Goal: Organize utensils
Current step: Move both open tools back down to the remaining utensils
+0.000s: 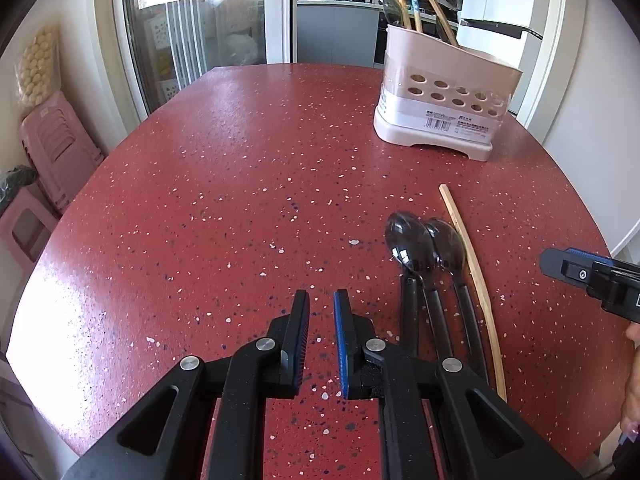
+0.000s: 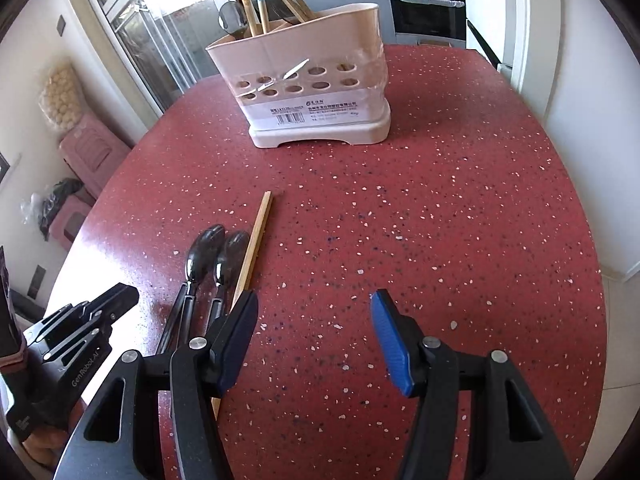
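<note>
Two dark spoons (image 1: 408, 244) (image 1: 446, 240) lie side by side on the red speckled table (image 1: 240, 160), bowls pointing away from me, with a single wooden chopstick (image 1: 472, 264) along their right side. My left gripper (image 1: 321, 294) hovers just left of the spoon handles, its jaws nearly together with nothing between them. My right gripper (image 2: 316, 296) stands open and empty to the right of the chopstick (image 2: 256, 240) and the spoons (image 2: 204, 252). A beige perforated utensil holder (image 2: 316, 80) stands farther back, with several wooden-handled utensils in it.
The holder (image 1: 440, 96) sits near the table's far right. Pink plastic stools (image 1: 56, 148) are stacked by the wall at left. A glass door and a kitchen counter lie beyond the table. The right gripper's tip (image 1: 560, 264) shows at the right edge.
</note>
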Demonstrator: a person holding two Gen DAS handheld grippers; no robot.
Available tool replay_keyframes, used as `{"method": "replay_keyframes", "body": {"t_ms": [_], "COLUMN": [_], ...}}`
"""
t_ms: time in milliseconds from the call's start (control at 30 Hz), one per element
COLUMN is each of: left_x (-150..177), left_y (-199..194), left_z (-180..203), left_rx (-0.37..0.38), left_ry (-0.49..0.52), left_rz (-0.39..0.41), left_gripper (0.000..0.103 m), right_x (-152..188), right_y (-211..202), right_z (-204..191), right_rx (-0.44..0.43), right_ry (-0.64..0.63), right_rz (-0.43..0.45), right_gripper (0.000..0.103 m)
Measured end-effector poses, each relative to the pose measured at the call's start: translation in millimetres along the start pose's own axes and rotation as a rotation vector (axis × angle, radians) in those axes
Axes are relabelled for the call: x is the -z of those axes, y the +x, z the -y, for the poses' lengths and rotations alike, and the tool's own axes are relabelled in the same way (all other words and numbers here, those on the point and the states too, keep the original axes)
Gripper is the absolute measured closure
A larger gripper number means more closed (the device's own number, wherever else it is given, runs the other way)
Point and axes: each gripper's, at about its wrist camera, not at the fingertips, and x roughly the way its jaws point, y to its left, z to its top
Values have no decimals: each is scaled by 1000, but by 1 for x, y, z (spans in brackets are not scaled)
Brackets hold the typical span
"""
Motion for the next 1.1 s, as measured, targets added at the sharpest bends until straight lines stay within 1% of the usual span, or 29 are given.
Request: {"method": "replay_keyframes", "body": {"t_ms": [133, 167, 200, 233, 267, 300, 333, 400, 467, 500, 600, 667, 733, 833, 1100], "left_x": [-2, -1, -2, -2, -2, -3, -4, -6, -6, -6, -7, -5, -5, -5, -4], "left_y": [3, 4, 5, 3, 1, 0, 0, 2, 3, 3, 4, 5, 5, 6, 10], "left_z": [-3, -4, -4, -5, -6, -6, -6, -6, -6, -7, -8, -7, -8, -8, -10], "left_rx": [5, 7, 3, -11, -11, -4, -6, -14, -17, -18, -22, -22, -24, -28, -13], "left_ry": [-15, -16, -21, -33, -32, -23, -18, -12, -7, -6, -8, -9, -7, -4, 15], "left_rz": [-14, -18, -25, -10, -1, 4, 2, -1, -5, -6, -11, -14, -17, -19, -44], "left_gripper": [61, 34, 0, 0, 0, 0, 0, 0, 0, 0, 0, 0, 0, 0, 0], "right_x": [0, 0, -1, -1, -1, -1, -1, -1, -2, -2, -2, -2, -2, -2, -6], "right_y": [0, -1, -1, 0, 0, 1, 1, 2, 3, 3, 3, 4, 6, 10, 23], "right_z": [4, 5, 5, 6, 7, 7, 8, 8, 7, 8, 6, 4, 1, -7, -15], "right_rx": [0, 3, 6, 9, 8, 7, 6, 7, 5, 1, -4, -14, -28, 1, 21], "right_ry": [16, 18, 20, 23, 27, 30, 34, 35, 37, 39, 38, 31, 18, -12, 2], "right_rz": [1, 2, 1, 0, -1, -2, -1, -1, -2, 2, 11, 4, -15, -49, -108], "right_gripper": [33, 33, 33, 32, 30, 25, 23, 23, 19, 14, 12, 0, 0, 0, 0]}}
